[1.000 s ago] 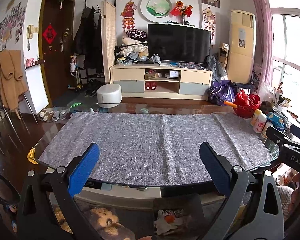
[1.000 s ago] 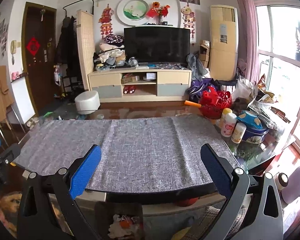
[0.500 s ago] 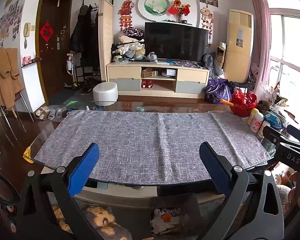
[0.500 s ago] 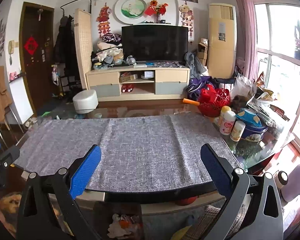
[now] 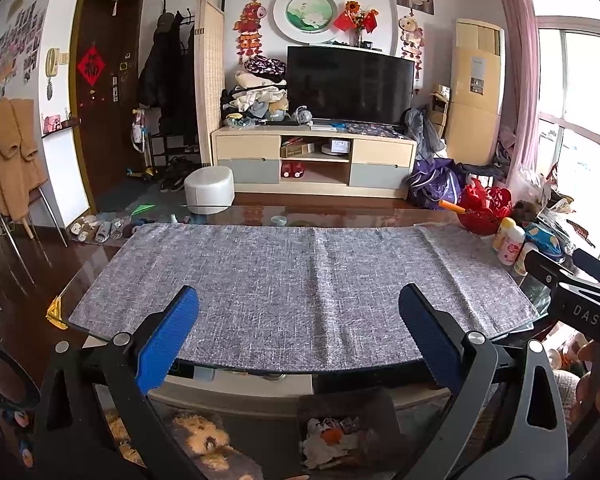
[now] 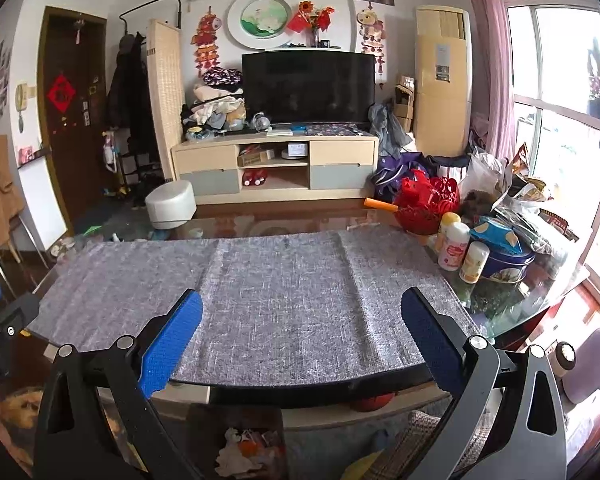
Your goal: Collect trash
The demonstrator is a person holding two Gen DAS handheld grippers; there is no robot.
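1. Nearest: bin (image 5: pixel 346 436) on the floor below the desk's near edge, between the two tongs' views. Crumpled trash (image 6: pixel 246 450) already lies in it. This is where things get dropped.
2. Left tongs (image 5: pixel 298 334): spread wide, holding nothing, over the near edge. Right tongs (image 6: pixel 302 338): same, spread and empty. Both are ready to pick.
3. Grey mat (image 5: pixel 300 276) covers most of the desk (image 5: pixel 84 264). I see no loose trash on it.
4. Candidates sit at the desk's far right corner: snack bags (image 6: pixel 528 200) and crinkled wrappers behind the blue tin (image 6: pixel 504 256). Judgement: the job is mostly done or the next target is in that pile; I can't tell wrapper from full packet at this range.
5. Do the step with the right tongs, since the pile is on that side. Go in from above, over the bottles (image 6: pixel 454 246), which stand at the mat's right edge and would tip easily.
6. Pinch a wrapper by a free edge, not the middle; foil slips and drags its neighbours.
7. Leave the red basket (image 6: pixel 426 204) and the tin alone. They don't read as trash.
8. Lift clear before swinging back to the near edge, then release straight over the bin.
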